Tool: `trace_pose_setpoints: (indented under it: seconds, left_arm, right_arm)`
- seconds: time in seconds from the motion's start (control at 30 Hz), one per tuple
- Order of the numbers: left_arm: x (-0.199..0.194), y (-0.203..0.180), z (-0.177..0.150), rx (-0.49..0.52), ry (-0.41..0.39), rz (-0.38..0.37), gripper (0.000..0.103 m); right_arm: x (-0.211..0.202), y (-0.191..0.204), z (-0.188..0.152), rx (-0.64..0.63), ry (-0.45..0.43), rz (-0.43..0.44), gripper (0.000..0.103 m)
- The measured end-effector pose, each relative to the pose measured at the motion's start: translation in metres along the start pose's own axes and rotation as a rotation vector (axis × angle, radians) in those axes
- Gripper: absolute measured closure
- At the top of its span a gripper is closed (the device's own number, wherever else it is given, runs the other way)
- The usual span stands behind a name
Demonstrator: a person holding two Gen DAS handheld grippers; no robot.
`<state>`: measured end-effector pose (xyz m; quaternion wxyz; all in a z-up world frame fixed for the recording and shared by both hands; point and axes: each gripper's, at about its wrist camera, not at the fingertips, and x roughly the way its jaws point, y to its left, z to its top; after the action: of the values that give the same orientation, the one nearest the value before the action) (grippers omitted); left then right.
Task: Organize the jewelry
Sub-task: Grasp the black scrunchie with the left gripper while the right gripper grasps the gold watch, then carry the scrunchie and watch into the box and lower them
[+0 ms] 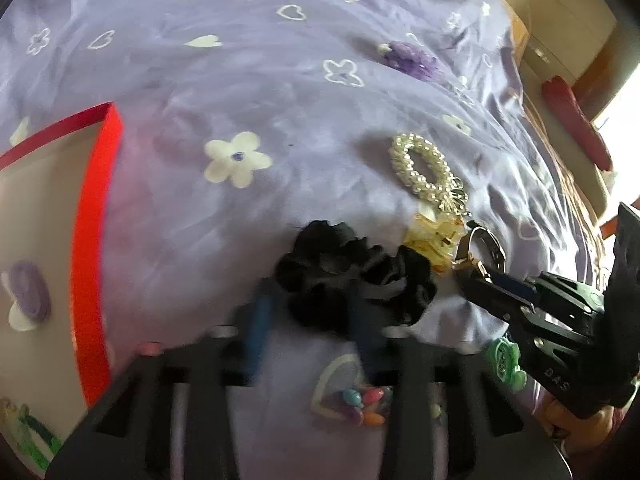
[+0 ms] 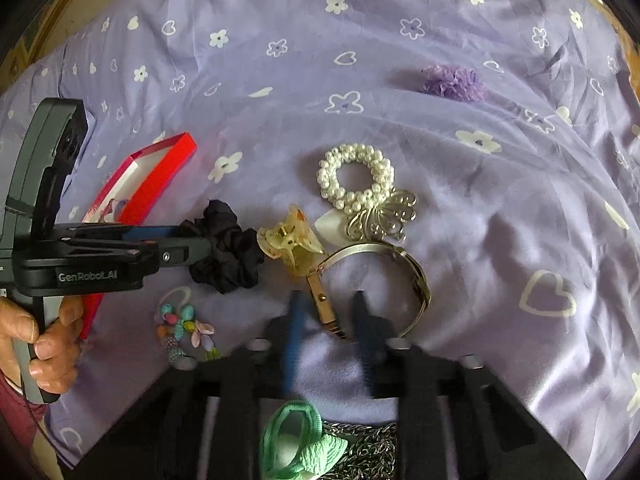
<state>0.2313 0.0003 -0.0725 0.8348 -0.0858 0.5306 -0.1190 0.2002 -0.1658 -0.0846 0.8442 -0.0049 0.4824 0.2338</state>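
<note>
A black scrunchie lies on the purple bedsheet, between the open fingers of my left gripper; it also shows in the right wrist view. My right gripper is open around the gold strap end of a wristwatch; in the left wrist view its fingers look nearly together at the watch. A yellow hair claw lies between scrunchie and watch. A pearl scrunchie with a silver butterfly clip lies behind.
A red-rimmed box lies at the left, with a purple hair tie inside. A purple pom scrunchie lies far back. Coloured beads, a green hair tie and a metal chain lie near me.
</note>
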Motion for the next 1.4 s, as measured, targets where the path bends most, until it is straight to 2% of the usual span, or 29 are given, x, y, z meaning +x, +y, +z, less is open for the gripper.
trace_pose_setpoints:
  seconds: [0.1, 0.27, 0.63, 1.07, 1.4]
  left_arm:
    - [-0.002, -0.004, -0.002, 0.02, -0.009, -0.013, 0.095]
    - [-0.016, -0.004, -0.01, 0.024, -0.036, -0.018, 0.096]
    - [-0.08, 0.019, -0.034, -0.029, -0.14, -0.022, 0.096]
    - [-0.141, 0.062, -0.062, -0.14, -0.242, -0.041, 0.096]
    - [-0.17, 0.103, -0.081, -0.227, -0.297, -0.004, 0.096]
  right_arm:
    - [-0.004, 0.002, -0.001, 0.001, -0.01, -0.006, 0.095]
    - [-0.019, 0.006, -0.002, 0.037, -0.053, 0.023, 0.096]
    - [-0.045, 0.047, 0.0, 0.041, -0.12, 0.124, 0.096]
    - [-0.045, 0.101, 0.005, -0.002, -0.123, 0.21, 0.096]
    - [-0.037, 0.134, 0.009, -0.041, -0.111, 0.255, 0.096]
